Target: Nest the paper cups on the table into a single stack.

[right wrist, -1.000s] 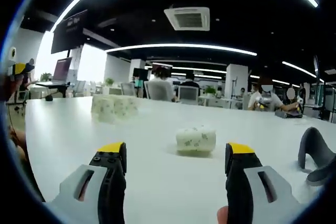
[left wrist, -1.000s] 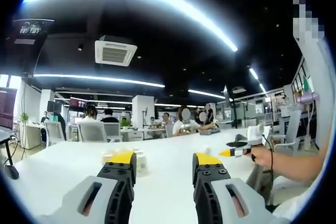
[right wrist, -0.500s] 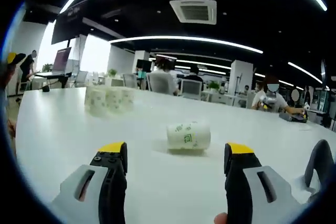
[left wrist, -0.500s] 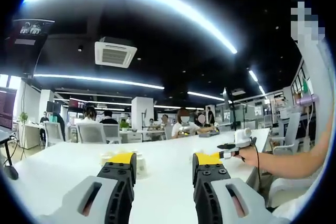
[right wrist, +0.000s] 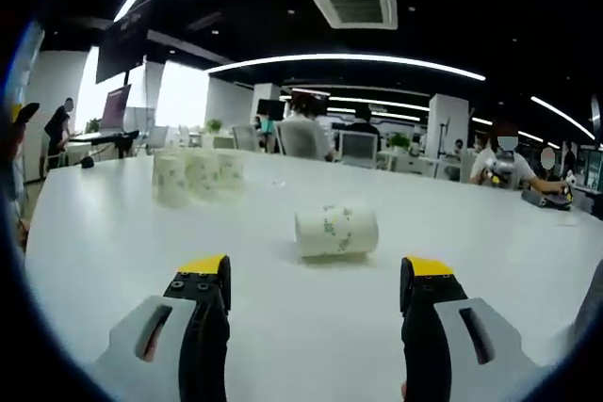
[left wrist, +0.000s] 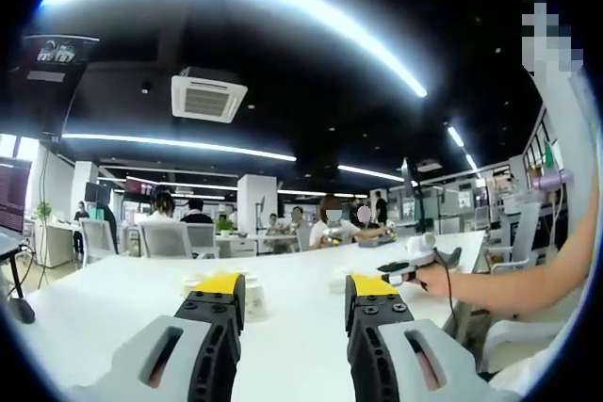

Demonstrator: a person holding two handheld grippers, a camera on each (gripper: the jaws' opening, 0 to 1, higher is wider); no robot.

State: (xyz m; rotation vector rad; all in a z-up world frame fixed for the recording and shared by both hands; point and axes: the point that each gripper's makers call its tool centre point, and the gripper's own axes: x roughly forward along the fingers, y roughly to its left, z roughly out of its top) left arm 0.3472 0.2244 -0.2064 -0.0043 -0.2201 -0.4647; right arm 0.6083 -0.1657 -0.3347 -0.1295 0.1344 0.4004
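A white paper cup with green print (right wrist: 336, 231) lies on its side on the white table (right wrist: 283, 336), a short way ahead of my open right gripper (right wrist: 314, 270). Several upright paper cups (right wrist: 193, 176) stand grouped further back on the left. In the left gripper view, my left gripper (left wrist: 294, 287) hovers open over the table with nothing between its jaws. The group of cups (left wrist: 252, 291) is partly hidden behind its left jaw. The right gripper (left wrist: 407, 268) reaches in from the right, held by a person's hand.
The person's forearm (left wrist: 528, 284) crosses the right side of the left gripper view. A dark curved object (right wrist: 592, 300) sits at the table's right edge. People, chairs and desks with monitors fill the office beyond the table's far edge.
My right gripper has moved closer to the lying cup, which now looks larger and nearer. In the left gripper view the right gripper has moved leftward over the table. My left gripper has stayed put.
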